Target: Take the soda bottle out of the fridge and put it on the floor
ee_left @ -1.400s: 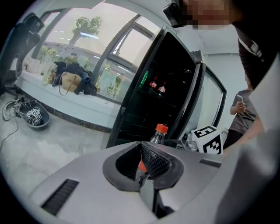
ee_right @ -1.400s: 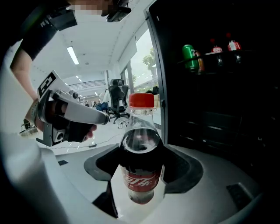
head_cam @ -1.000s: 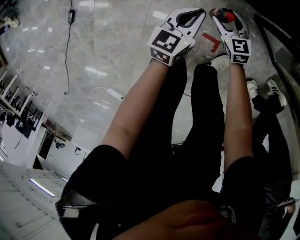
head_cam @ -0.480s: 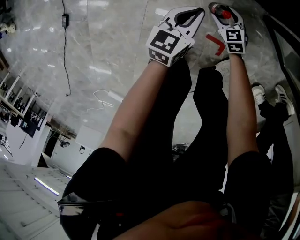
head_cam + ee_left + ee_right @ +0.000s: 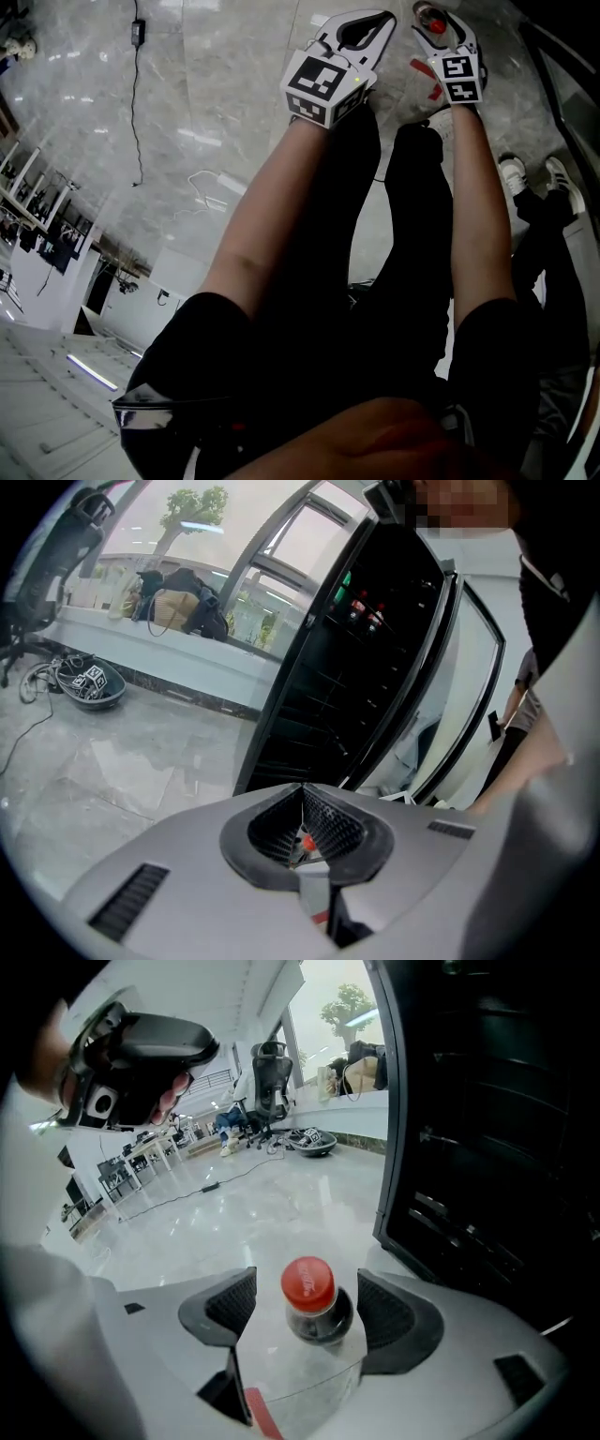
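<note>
The soda bottle (image 5: 309,1309) is clear with dark drink and a red cap. It stands upright between the jaws of my right gripper (image 5: 307,1285), which is shut on its body just below the neck. In the head view the red cap of the bottle (image 5: 434,22) shows at the tip of the right gripper (image 5: 433,11), over the marble floor (image 5: 216,84). My left gripper (image 5: 302,796) is shut with nothing in it and sits beside the right one (image 5: 382,17). The black fridge (image 5: 366,658) stands open ahead, and its dark shelves (image 5: 487,1147) fill the right of the right gripper view.
A cable with a power adapter (image 5: 141,33) runs over the floor at the left. Another person's shoes (image 5: 511,173) stand close on the right. A red tape mark (image 5: 427,86) lies below the right gripper. An office chair (image 5: 269,1077) and bags line the far window wall.
Both grippers have drifted a little left and up in the head view. The bottle has stayed in the right gripper. The left gripper has stayed shut.
</note>
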